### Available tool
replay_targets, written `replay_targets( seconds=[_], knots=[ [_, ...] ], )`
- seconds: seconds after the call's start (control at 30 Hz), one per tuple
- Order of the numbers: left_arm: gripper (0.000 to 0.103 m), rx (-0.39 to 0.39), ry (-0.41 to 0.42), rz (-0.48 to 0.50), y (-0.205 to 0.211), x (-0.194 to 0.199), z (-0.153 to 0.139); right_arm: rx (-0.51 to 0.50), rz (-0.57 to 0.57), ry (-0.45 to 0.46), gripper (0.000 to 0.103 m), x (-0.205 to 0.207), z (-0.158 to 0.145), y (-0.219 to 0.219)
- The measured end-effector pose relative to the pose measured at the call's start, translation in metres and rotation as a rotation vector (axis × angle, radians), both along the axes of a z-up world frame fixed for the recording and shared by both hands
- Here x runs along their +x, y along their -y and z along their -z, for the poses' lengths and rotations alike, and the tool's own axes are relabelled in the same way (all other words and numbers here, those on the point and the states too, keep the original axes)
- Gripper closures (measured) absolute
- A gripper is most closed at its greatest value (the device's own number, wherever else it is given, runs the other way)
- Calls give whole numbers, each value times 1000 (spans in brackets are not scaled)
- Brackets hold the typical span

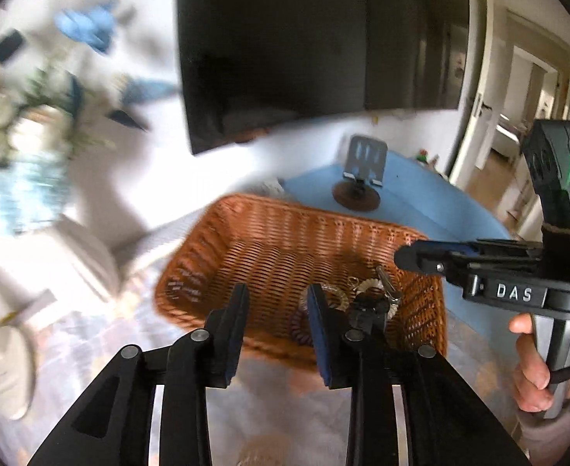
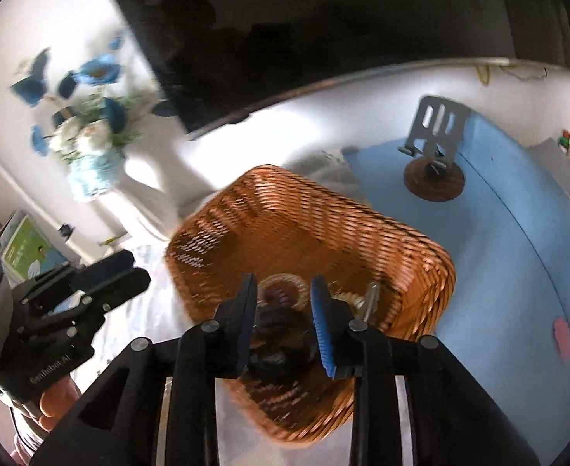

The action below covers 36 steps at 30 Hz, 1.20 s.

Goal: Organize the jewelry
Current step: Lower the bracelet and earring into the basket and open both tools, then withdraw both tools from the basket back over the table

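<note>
An orange wicker basket sits on the table; it also shows in the right wrist view. In its near right corner lie spiral bracelets and dark jewelry pieces, also seen in the right wrist view. My left gripper is open and empty, hovering at the basket's near rim. My right gripper is open and empty, above the jewelry inside the basket. The right gripper shows in the left wrist view over the basket's right rim. The left gripper shows left of the basket.
A blue mat lies right of the basket, with a metal phone stand on a round brown base. A black TV hangs on the wall. A vase of blue and white flowers stands at the left.
</note>
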<state>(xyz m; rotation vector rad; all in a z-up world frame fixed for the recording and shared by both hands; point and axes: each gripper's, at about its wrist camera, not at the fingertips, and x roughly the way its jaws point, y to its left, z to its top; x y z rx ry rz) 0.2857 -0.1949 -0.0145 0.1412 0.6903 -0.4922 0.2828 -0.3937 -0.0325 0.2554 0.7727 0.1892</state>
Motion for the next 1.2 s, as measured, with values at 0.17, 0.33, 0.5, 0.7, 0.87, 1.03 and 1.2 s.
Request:
replay_targets(
  seconds=[0.17,0.33,0.5,0.7,0.87,1.03,1.2],
  knots=[
    [64,14,86,-37,-27,-45,-20,-8,-64,27,70,-35,-13,-31],
    [61,27,121,-65,-49,-78,-25,-19,-118,37,68,-63,-16,-64],
    [51,41,163,-81,-76,-111,-29,-13,-163,24,51,-82,-9,-93],
    [42,49,208,-128,-116,-150,-24,9,-199,-5,39,-94,13,-122],
    [42,-12,192,-182,-172,-171,-2,-48,-205,5,39,-101,42,-149],
    [42,-38,121,-234,-213,-175,37,-92,-206,-4,39,-100,70,-167],
    [42,-56,11,-282,-239,-169,80,-159,-188,1,39,-93,91,-173]
  ],
)
